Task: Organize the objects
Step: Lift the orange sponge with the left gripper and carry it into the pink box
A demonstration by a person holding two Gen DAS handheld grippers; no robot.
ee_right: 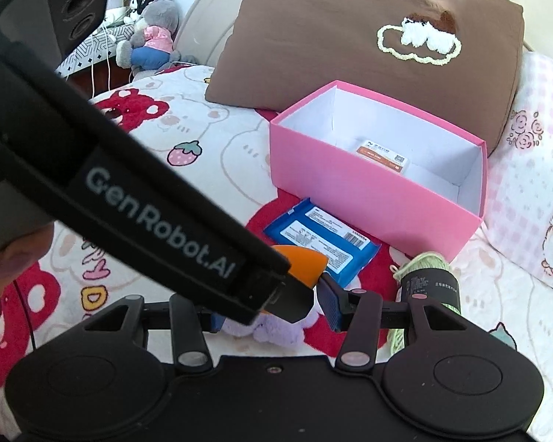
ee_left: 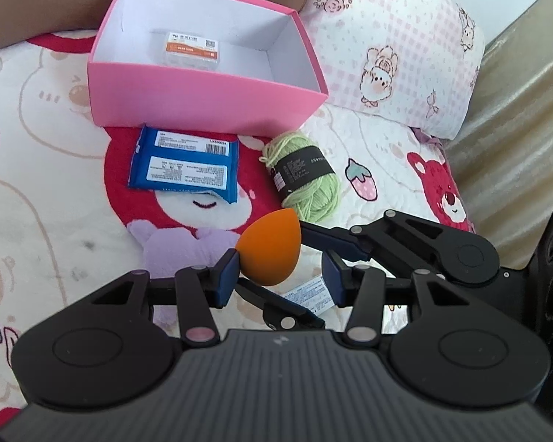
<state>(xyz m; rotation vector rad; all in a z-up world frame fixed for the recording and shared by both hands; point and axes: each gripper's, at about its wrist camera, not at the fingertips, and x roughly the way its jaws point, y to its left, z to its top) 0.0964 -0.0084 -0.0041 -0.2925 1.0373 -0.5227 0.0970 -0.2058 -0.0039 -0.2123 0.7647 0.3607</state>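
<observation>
The right claw (ee_right: 271, 309) looks clamped on the orange sponge (ee_left: 269, 246). The left claw (ee_left: 280, 280) stands apart with one pad brushing the sponge, and could knock it onto the bed (ee_left: 37, 184).

The sponge (ee_left: 269, 248) is sitting at the tips of the left tongs (ee_left: 280, 276), close by their left pad, and the right tongs (ee_right: 272, 313) are reaching in from the right. Just ahead of both tongs, the wipes packet (ee_left: 182, 164) is lying to the left and the yarn skein (ee_left: 306, 180) to the right, both on the bedspread (ee_left: 37, 147). Beyond these, the box (ee_left: 202, 99) is standing open with a small packet (ee_left: 191, 49) lying inside. The rear pillow (ee_right: 350, 37) is resting behind the box, the side pillow (ee_left: 394, 55) to its right.
</observation>
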